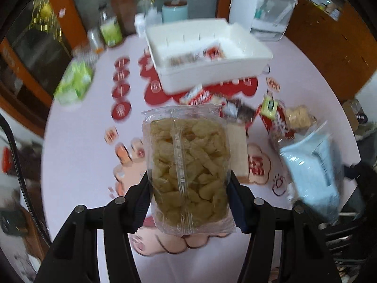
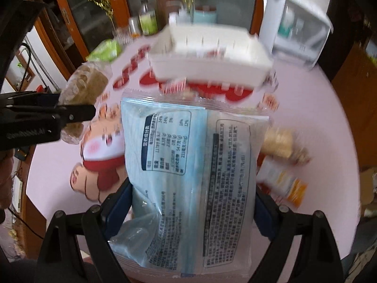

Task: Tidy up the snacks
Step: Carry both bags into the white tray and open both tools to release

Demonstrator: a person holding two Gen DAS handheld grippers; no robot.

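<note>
A round pink table (image 1: 77, 155) is standing before wooden glass-fronted cabinets (image 2: 77, 11), daylight is falling softly, and gold tinsel (image 1: 43, 11) is hanging there.

Left gripper (image 1: 188, 188) fingers (image 1: 141, 200) clamp a clear snack bag (image 1: 188, 165) above the table (image 1: 77, 155).

Round pale pink tabletop (image 1: 77, 155) with red and cartoon prints, white plastic bin (image 1: 212, 70) near its far side, green packet (image 1: 74, 82) at left, bottles (image 1: 110, 29) and white appliance (image 1: 261, 7) at the back, small snack packets (image 1: 271, 115) scattered near the bin
</note>
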